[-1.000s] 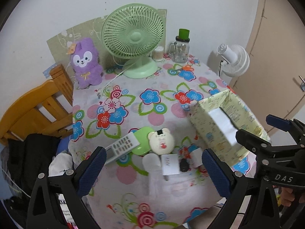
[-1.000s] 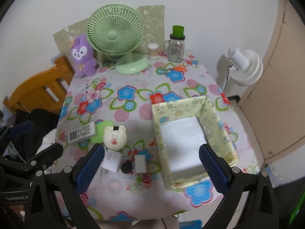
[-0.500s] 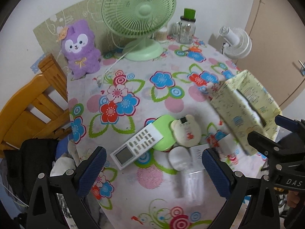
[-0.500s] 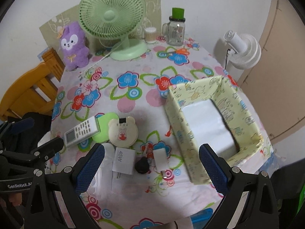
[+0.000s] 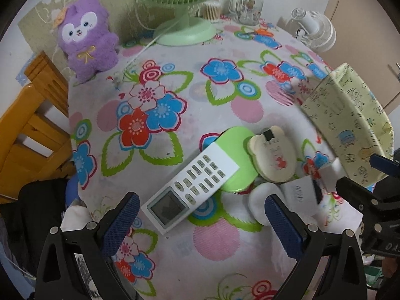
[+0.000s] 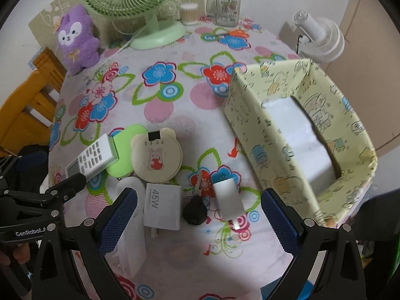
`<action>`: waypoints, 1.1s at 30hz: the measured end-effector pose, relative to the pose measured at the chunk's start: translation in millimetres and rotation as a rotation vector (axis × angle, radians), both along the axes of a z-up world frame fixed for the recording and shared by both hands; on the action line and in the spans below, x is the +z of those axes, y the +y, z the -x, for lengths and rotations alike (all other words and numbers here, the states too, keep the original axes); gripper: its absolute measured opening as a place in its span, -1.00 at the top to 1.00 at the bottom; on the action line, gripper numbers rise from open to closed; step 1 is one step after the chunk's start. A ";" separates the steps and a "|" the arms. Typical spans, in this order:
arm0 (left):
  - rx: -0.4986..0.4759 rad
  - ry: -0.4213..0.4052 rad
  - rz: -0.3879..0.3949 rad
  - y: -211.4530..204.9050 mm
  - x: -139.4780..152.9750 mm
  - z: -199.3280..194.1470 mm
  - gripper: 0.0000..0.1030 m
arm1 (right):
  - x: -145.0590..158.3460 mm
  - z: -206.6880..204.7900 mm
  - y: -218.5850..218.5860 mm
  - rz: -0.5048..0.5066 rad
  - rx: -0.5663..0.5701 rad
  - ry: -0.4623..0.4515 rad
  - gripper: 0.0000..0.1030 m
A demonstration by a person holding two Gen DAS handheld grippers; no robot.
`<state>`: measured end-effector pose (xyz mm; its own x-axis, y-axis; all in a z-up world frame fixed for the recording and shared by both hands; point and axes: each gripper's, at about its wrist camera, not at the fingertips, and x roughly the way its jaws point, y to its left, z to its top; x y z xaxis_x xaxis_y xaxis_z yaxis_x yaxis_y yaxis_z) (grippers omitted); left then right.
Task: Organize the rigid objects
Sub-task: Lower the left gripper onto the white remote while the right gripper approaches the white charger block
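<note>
Nearest, both tongs stand apart and hold nothing: the left gripper (image 5: 200, 222) hovers over the near edge of the table (image 5: 225, 245), its blue pads either side of the remote (image 5: 191, 186), and the right gripper (image 6: 198, 218) hangs above the small items to its right. The remote lies flat, its long axis diagonal in the left view, screen end toward the left gripper and button end pointing away to the right, where it rests on a green disc (image 5: 237, 160). Touching the disc on the right is a cream bear-shaped case (image 6: 157, 158). Just in front of the case, in the right view, sit a white 45W charger (image 6: 162, 206), a black round plug (image 6: 195, 211) and a white adapter (image 6: 228, 196), in a row from left to right. Right of these stands a pale yellow printed box (image 6: 275, 135), open at the top with a white inside, its long axis running away from the camera. Farther back are a purple plush (image 6: 75, 38), a green fan (image 6: 140, 2) and a jar with a green lid (image 6: 226, 7).
</note>
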<state>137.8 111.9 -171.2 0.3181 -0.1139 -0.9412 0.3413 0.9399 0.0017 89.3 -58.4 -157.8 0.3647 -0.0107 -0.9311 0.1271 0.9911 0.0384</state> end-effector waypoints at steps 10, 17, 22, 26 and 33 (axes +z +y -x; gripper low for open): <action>-0.030 0.041 -0.017 5.4 -34.3 -14.7 -0.95 | -35.0 -10.4 16.0 -0.022 -0.019 0.080 -0.77; -0.039 0.072 -0.021 8.3 -54.2 -28.3 -0.93 | -44.3 -18.2 23.2 0.005 -0.022 0.087 -0.73; -0.046 0.085 -0.023 9.8 -62.5 -35.3 -0.88 | -48.4 -22.6 27.7 -0.046 -0.031 0.120 -0.59; -0.055 0.108 0.031 10.9 -63.9 -36.1 -0.71 | -58.6 -22.8 30.2 -0.046 -0.037 0.164 -0.41; -0.051 0.121 0.050 6.6 -59.2 -25.9 -0.20 | -64.4 -22.3 25.0 -0.093 -0.078 0.173 -0.14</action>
<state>163.7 118.5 -230.3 0.1955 -0.1743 -0.9651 0.3838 0.9192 -0.0883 111.6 -33.5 -222.2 0.2008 0.0565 -0.9780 0.2159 0.9712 0.1005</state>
